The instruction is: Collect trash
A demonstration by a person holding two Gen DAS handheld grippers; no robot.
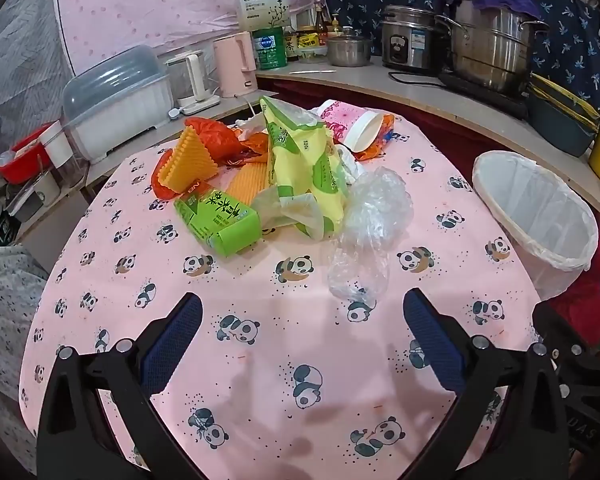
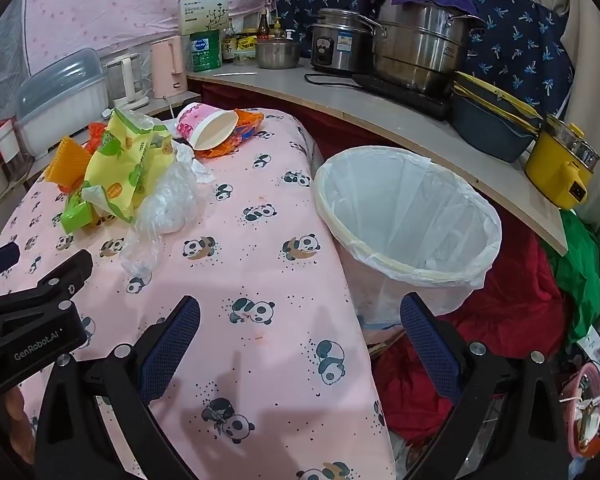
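**Both grippers hovering wide apart, trash heaped at mid-frame**

The left gripper (image 1: 302, 312) is hanging spread wide and empty at the bottom of its own view, above the pink panda cloth (image 1: 260, 360) covering the counter. The right gripper (image 2: 300, 314) is likewise standing released with nothing between its fingers, sitting low in its view over the cloth's right edge.

The trash is lying in a pile in the upper middle of the left view. A green carton (image 1: 220, 216) is resting at the pile's lower left, touching a yellow bag (image 1: 304, 160) that is leaning upright at the centre. An orange wedge (image 1: 188, 160) is sitting at the left against an orange bag (image 1: 216, 136). A pink cup (image 1: 352, 124) is lying on its side at the upper right of the pile, mouth facing right. Clear plastic (image 1: 372, 216) is trailing down from the pile toward the left gripper, nearest of all the trash.

The bin (image 2: 408, 216), lined with a white bag, is standing just beside the counter's right edge, centre-right in the right view, just above the right finger (image 2: 428, 344).
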